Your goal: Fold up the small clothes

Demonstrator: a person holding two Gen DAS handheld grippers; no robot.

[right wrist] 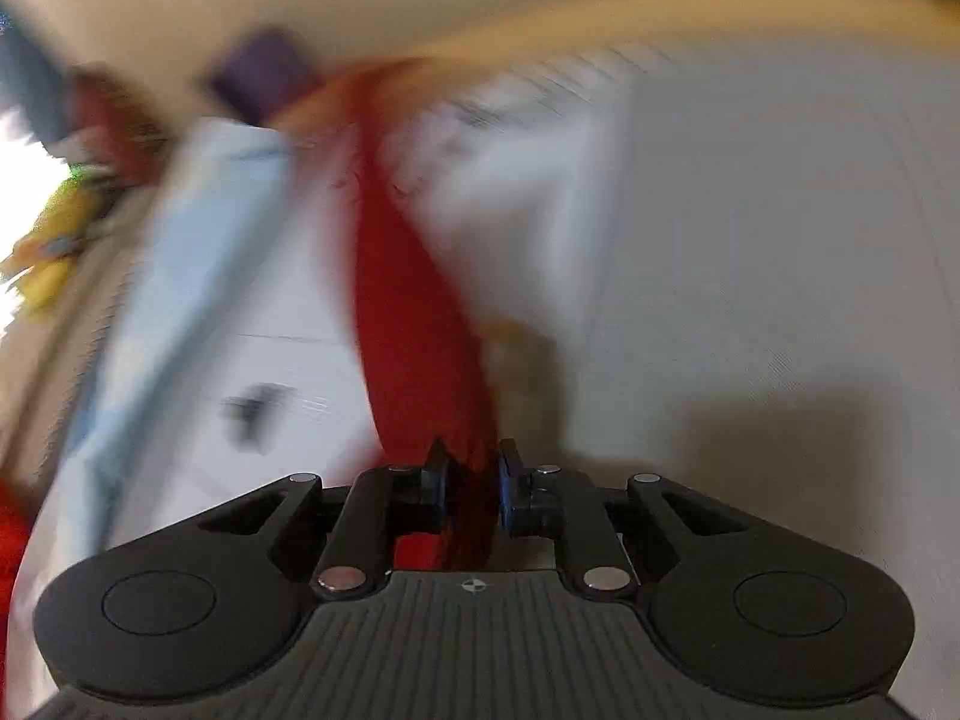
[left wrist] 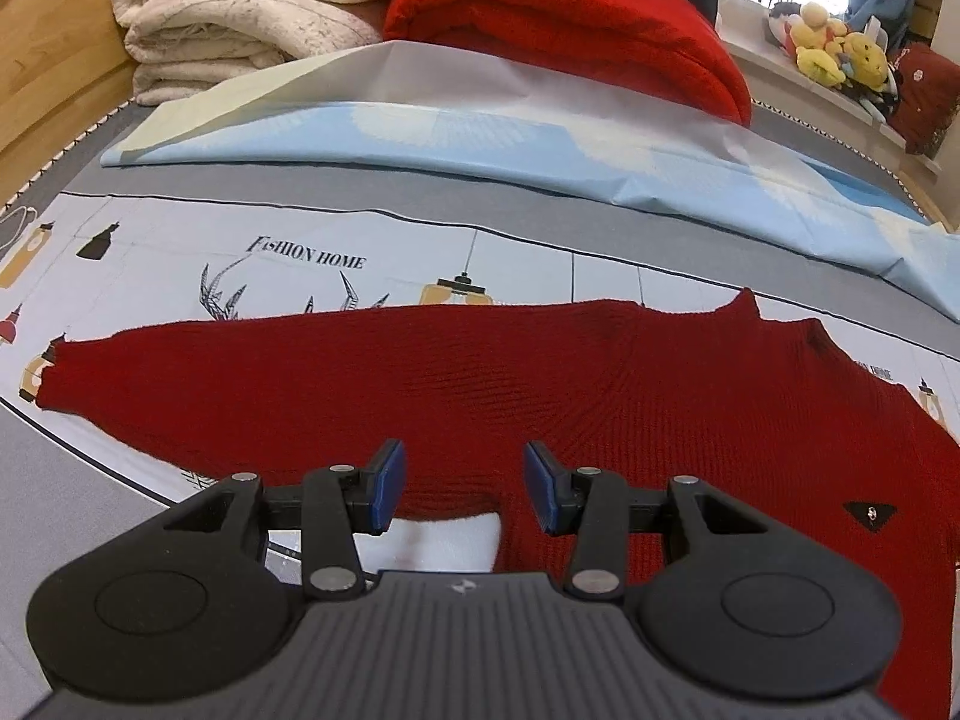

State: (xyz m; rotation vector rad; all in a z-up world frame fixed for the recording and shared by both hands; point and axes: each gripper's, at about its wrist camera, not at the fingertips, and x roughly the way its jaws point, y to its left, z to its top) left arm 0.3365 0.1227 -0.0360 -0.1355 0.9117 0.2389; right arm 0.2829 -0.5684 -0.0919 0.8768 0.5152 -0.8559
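A small dark red knit sweater (left wrist: 540,384) lies spread flat on the printed bedsheet (left wrist: 240,252), one sleeve stretched out to the left. My left gripper (left wrist: 465,489) is open and empty, hovering just above the sweater's near edge by the armpit. In the blurred right wrist view my right gripper (right wrist: 471,483) is shut on a strip of the red sweater (right wrist: 408,312), which stretches away from the blue pads (right wrist: 509,483) in a taut band.
A light blue folded sheet (left wrist: 480,144) lies beyond the sweater. Behind it are a red blanket (left wrist: 576,24) and a stack of cream blankets (left wrist: 240,6). Plush toys (left wrist: 840,51) sit on a ledge at the far right. A wooden bed frame (left wrist: 54,66) borders the left.
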